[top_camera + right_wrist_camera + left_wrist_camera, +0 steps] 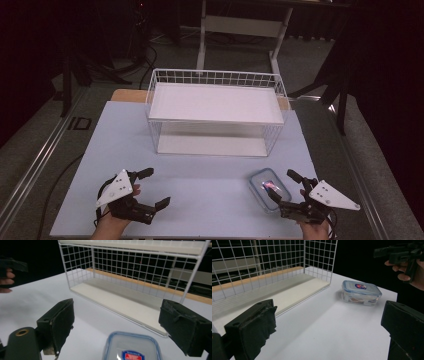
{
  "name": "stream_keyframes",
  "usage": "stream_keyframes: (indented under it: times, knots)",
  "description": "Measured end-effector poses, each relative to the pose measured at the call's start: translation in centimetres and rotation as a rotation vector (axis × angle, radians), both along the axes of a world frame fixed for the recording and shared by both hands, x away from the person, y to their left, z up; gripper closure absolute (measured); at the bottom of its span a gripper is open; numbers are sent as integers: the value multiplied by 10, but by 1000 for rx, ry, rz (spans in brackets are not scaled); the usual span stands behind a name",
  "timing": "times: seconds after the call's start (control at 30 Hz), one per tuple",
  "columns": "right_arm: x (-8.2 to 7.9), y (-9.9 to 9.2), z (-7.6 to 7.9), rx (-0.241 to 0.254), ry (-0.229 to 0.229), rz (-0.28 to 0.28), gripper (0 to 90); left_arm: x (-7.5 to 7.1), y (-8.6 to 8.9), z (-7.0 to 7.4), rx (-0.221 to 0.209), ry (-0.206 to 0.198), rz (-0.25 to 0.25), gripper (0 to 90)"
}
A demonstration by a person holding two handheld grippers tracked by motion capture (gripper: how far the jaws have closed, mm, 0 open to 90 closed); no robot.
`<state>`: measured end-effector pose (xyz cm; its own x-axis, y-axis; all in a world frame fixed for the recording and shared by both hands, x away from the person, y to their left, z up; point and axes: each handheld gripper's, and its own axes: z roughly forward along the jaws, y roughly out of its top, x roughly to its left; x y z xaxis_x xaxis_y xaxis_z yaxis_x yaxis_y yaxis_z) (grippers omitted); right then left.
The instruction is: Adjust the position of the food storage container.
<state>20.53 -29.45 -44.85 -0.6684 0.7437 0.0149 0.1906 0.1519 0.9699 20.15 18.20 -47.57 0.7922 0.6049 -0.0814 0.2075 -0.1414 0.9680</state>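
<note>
Now both claws spread wide: right claw (pixel 284 187) w/ container (pixel 269 187) between jaws, left claw (pixel 157 186) empty.

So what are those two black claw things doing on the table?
A person holds a hand-held gripper in each hand over a pale table. The right hand-held gripper sits open just behind a small clear food container with a blue-rimmed lid, not gripping it. The left hand-held gripper is open too, with nothing between its jaws. Behind them stands a white wire shelf rack, with nothing on its shelves.
</note>
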Motion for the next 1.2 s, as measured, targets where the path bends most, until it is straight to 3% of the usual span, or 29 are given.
stream_keyframes:
  times: [0.1, 0.23, 0.33, 0.37, 0.43, 0.53, 0.77, 0.93, 1.0, 1.1, 1.2]
  knots:
    - [1, -2, 8, 21, 26, -12, 130, 0, -1, 0, -3, 1, 0, 5]
    - [0, -9, 12, 27, 61, 49, 162, 1, -5, 0, 7, -4, -2, 5]
    - [-2, -15, 5, -47, 111, 71, 275, 2, -8, -1, 12, -3, -11, 5]
    - [-2, -15, 5, -47, 111, 71, 275, 2, -8, -1, 12, -3, -11, 5]
    - [-4, -23, -5, -83, 160, 76, 344, 2, -10, -1, 20, -5, -16, 5]
    - [-5, -35, -16, -55, 215, 91, 408, 2, -11, -1, 26, -6, -19, 5]
    - [-11, -46, -33, -67, 234, 53, 430, 2, -12, -1, 27, -7, -19, 5]
    - [-12, -47, -43, -140, 242, 38, 439, 1, -11, -1, 30, -16, -25, 5]
    - [-13, -51, -48, -183, 243, 16, 488, 2, -11, -1, 32, -14, -27, 5]
    - [-10, -57, -52, -159, 276, -4, 528, 3, -11, -1, 29, -13, -27, 5]
    - [-9, -58, -55, -187, 295, 2, 543, 4, -12, -1, 32, -14, -33, 5]
